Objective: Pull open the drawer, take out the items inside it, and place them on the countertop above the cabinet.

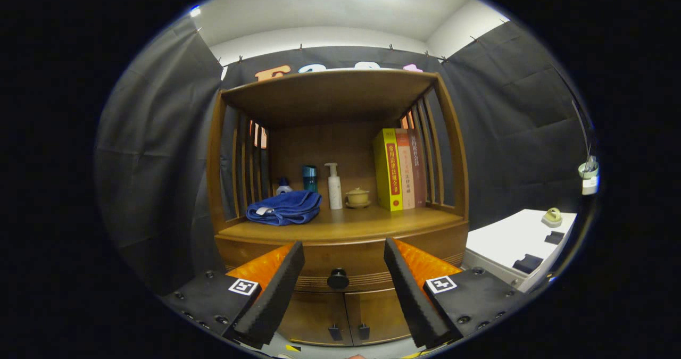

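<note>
Gripper view showed the gripper point(344, 258) with its fingers spread wide apart, holding nothing, in front of the wooden cabinet point(340, 252). Between the fingers and beyond them sat the closed drawer point(351, 260) with its dark round knob point(338, 278). On the countertop point(346, 223) above the drawer lay a blue towel point(284, 208), a white pump bottle point(334, 186) and upright books point(399, 168).

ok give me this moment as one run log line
stage: approach | hand-held gripper: open, fingers either side of drawer knob, no contact | drawer: shut | countertop: towel, bottles, books
</note>
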